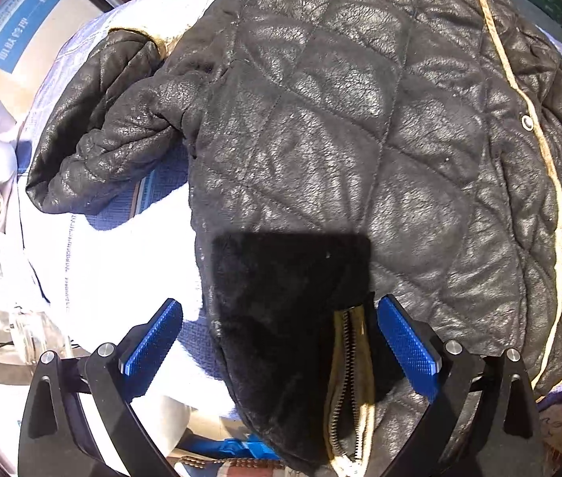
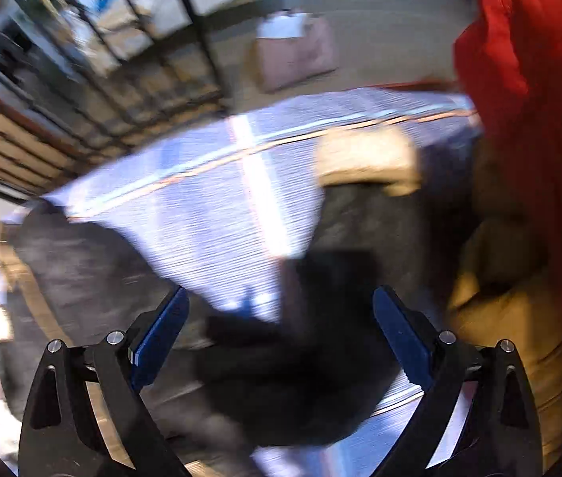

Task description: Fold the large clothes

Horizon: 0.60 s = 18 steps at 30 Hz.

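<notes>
Black quilted jacket (image 1: 340,127), tan-trimmed, spread flat on a pale cloth (image 1: 122,262) with one sleeve (image 1: 98,139) bent outward; left gripper (image 1: 279,338) fingers wide over its zipper (image 1: 350,377) hem; right gripper (image 2: 281,334) fingers wide, holding nothing, view blurred.

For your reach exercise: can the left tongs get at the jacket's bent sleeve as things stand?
Probably yes. The left tongs stand open over the jacket hem, and the sleeve lies uncovered on the cloth, nothing between.
</notes>
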Tool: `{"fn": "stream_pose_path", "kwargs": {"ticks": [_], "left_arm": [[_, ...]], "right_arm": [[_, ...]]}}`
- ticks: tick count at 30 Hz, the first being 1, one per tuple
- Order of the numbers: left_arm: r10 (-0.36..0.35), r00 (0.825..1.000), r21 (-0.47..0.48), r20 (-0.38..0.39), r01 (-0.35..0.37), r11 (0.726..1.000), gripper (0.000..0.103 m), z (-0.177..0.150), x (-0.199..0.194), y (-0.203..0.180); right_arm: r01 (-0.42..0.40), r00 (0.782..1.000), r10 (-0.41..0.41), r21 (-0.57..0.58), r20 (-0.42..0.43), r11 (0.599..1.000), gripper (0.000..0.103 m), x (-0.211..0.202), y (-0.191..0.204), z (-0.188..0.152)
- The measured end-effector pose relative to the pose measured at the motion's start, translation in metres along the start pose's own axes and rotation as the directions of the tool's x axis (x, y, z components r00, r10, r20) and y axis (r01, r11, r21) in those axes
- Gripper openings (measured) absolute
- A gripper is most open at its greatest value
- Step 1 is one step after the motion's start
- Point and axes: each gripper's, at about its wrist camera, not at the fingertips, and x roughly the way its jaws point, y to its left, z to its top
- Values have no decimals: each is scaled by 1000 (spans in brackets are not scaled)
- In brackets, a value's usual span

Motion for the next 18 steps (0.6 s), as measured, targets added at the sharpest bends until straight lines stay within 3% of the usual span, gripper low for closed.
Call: {"fn": "stream_pose_path", "kwargs": {"ticks": [4,6,8,9,12,13,16,18], "left_arm": [[33,999,39,10,-33,999,97,1,-12,-4],[38,999,45,16,-38,998,97,1,-21,-5],[40,999,39,24,-41,998,97,3,-28,-4],[39,999,32,25,-40,999,97,1,-33,-4],[31,999,9,17,-31,999,97,4,-34,-3],[27,1000,7,11,-27,1000,97,5,-31,-2],[25,1000,23,0,-25,999,97,6,-28,-7],[17,1000,40,3,-17,999,97,7,-26,-12]], "right_arm": [[133,989,-130,43,-66,990,93,42,-14,23],[143,985,-142,3,-103,990,93,69,-8,26],[201,954,-203,-33,-222,979,93,109,-7,21],[210,948,-210,-28,-238,977,92,119,-8,17],[208,961,-207,-11,-185,978,87,115,-8,12],[205,964,-207,-29,-167,978,75,110,-4,10],[226,962,-239,-107,-132,968,24,91,10,3],[147,983,-159,-122,-94,982,18,66,15,1]]}}
